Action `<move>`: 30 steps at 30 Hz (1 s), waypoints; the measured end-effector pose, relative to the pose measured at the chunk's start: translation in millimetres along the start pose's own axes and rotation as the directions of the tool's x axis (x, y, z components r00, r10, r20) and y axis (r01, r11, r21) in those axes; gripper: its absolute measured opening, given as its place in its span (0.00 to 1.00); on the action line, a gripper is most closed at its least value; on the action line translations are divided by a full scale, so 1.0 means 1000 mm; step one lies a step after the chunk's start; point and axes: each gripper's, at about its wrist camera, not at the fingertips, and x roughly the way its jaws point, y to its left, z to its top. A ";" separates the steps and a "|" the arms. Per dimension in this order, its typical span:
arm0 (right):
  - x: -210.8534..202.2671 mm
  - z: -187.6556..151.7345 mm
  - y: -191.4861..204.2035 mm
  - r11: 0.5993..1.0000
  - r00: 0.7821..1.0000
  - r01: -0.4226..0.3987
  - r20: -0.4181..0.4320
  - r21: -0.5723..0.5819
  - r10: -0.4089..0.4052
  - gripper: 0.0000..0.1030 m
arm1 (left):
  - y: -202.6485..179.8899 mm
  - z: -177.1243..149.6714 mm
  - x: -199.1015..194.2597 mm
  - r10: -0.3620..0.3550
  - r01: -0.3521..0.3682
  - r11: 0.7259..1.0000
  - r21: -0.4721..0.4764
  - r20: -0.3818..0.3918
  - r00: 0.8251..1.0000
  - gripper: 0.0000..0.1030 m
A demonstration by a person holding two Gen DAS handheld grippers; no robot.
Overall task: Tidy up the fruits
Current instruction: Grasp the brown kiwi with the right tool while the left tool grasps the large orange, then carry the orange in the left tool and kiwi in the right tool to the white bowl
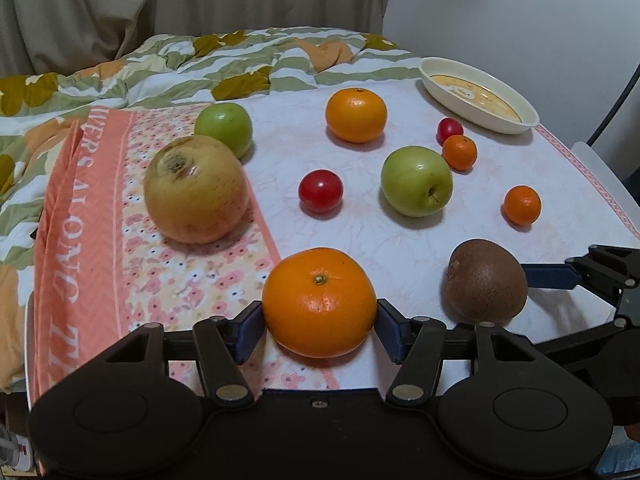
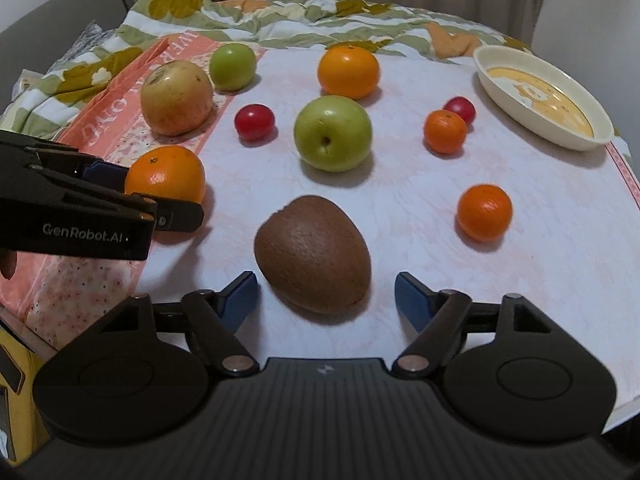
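Observation:
My left gripper [image 1: 320,320] is shut on a large orange [image 1: 319,300] at the near edge of the cloth-covered table [image 1: 380,240]; both blue pads press its sides. Just to its right lies a brown kiwi [image 2: 314,254]. My right gripper [image 2: 326,296] stands open around the kiwi, with a clear gap at the right pad. Farther back lie a second large orange [image 1: 356,114], two green apples [image 1: 416,186] [image 1: 224,126], a yellowish apple [image 1: 196,190], two small red fruits [image 1: 320,191] [image 1: 450,129] and two small tangerines [image 1: 459,152] [image 1: 522,205].
A cream oval dish [image 1: 478,96] with nothing in it stands at the table's far right corner. A pink lettered towel [image 1: 80,220] covers the left side. A rumpled green and white quilt [image 1: 200,64] lies behind the table, with curtains and a wall beyond.

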 end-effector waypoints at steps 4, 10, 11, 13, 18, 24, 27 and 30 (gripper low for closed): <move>0.002 0.005 0.003 1.000 1.000 -0.018 0.015 -0.023 0.019 0.85 | 0.003 -0.003 -0.003 0.011 -0.011 1.000 -0.023 0.001 1.000 0.62; 0.005 0.011 0.006 0.997 0.999 -0.018 0.029 -0.070 0.020 0.72 | 0.007 -0.011 -0.013 0.022 -0.021 0.999 -0.048 0.017 1.000 0.61; 0.005 0.012 0.005 0.998 0.999 -0.022 0.027 -0.063 0.024 0.72 | 0.007 -0.011 -0.015 0.022 -0.021 0.998 -0.050 0.021 1.000 0.61; 0.003 0.013 0.002 0.999 0.999 -0.029 0.029 -0.046 0.030 0.72 | 0.007 -0.011 -0.020 0.029 -0.027 0.998 -0.057 0.027 0.999 0.61; -0.014 0.018 -0.003 0.999 0.998 -0.034 0.054 -0.025 0.035 0.72 | 0.002 -0.012 -0.037 0.049 -0.045 0.996 -0.074 0.049 0.998 0.61; -0.043 0.024 -0.022 0.997 0.994 -0.073 0.087 0.018 0.072 0.72 | -0.021 -0.002 -0.063 0.083 -0.075 0.993 -0.095 0.081 0.993 0.61; -0.057 0.028 -0.037 0.996 0.992 -0.091 0.093 0.005 0.090 0.72 | -0.040 0.007 -0.077 0.108 -0.097 0.990 -0.107 0.106 0.988 0.61; -0.071 0.034 -0.058 0.994 0.989 -0.110 0.098 -0.006 0.110 0.72 | -0.060 0.016 -0.087 0.141 -0.123 0.983 -0.137 0.132 0.981 0.61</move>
